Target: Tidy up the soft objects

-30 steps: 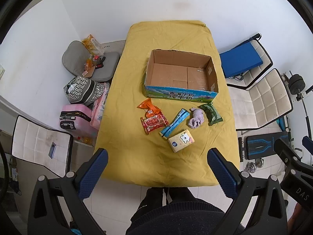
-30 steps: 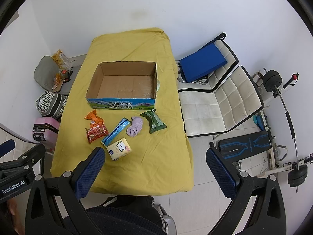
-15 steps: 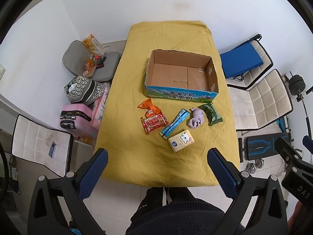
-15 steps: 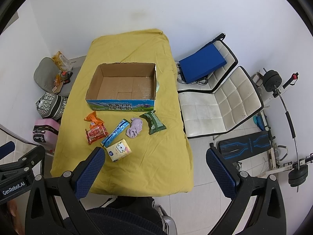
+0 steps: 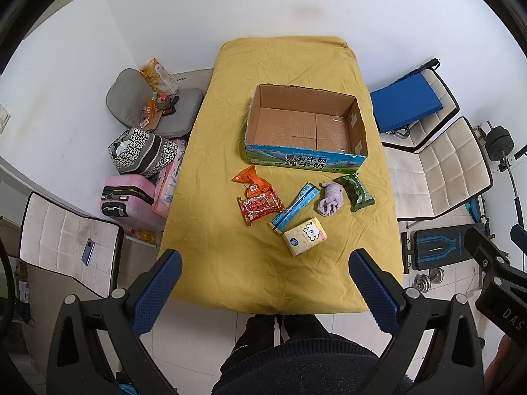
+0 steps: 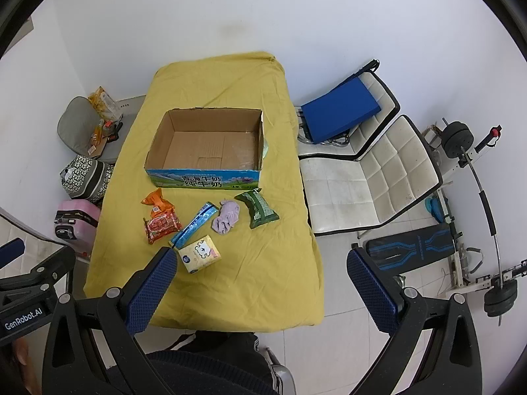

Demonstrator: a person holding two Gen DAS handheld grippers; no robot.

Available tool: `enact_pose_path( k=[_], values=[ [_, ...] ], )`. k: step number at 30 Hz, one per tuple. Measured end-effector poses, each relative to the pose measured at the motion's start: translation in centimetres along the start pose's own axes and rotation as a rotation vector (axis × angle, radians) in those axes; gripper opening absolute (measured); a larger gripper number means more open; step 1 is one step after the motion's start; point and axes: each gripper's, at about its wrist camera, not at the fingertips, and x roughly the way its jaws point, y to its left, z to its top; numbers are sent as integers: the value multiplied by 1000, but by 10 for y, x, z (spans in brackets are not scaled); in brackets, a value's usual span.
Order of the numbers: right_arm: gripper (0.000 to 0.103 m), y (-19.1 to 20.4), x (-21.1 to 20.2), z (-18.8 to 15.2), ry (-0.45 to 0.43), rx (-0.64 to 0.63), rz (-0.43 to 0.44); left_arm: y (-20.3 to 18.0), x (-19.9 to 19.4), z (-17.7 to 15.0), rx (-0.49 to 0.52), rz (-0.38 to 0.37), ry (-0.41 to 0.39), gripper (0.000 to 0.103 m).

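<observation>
An open empty cardboard box (image 5: 306, 128) (image 6: 210, 146) stands on a yellow-covered table (image 5: 230, 263) (image 6: 273, 263). In front of it lie an orange snack bag (image 5: 249, 180) (image 6: 156, 200), a red snack bag (image 5: 260, 205) (image 6: 162, 225), a blue packet (image 5: 294, 207) (image 6: 194, 225), a purple soft toy (image 5: 331, 199) (image 6: 226, 215), a green pack (image 5: 355, 192) (image 6: 258, 209) and a cream tissue pack (image 5: 305, 236) (image 6: 199, 253). My left gripper (image 5: 265, 291) and right gripper (image 6: 263, 291) are both open and empty, held high above the table's near edge.
Left of the table are a grey cushion (image 5: 131, 102), a patterned bag (image 5: 138, 151) and a pink suitcase (image 5: 126, 197). Right of it are white chairs (image 6: 372, 174), a blue pad (image 6: 339, 108), a bench (image 6: 411, 250) and barbell weights (image 6: 457, 140).
Both grippers have shifted very slightly; the table scene sits marginally lower in the views. No object has moved.
</observation>
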Motion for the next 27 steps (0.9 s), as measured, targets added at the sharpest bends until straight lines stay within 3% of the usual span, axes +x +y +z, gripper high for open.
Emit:
enact_pose_path(
  k=[14,18,23,27],
  values=[
    [103,-3,1,-6,2,5,6,-2,1,-3,1,-6,2,103],
    [103,-9,15,-7,14,30,20,-3,9,2,-15,-12,-34,103],
    [103,-22,75,-6,76,75,35,-4,63,15,-28,-39,-16,103],
    [103,-27,147,-11,155,90,39,-15,118,19,34,-42,31,103]
  ],
)
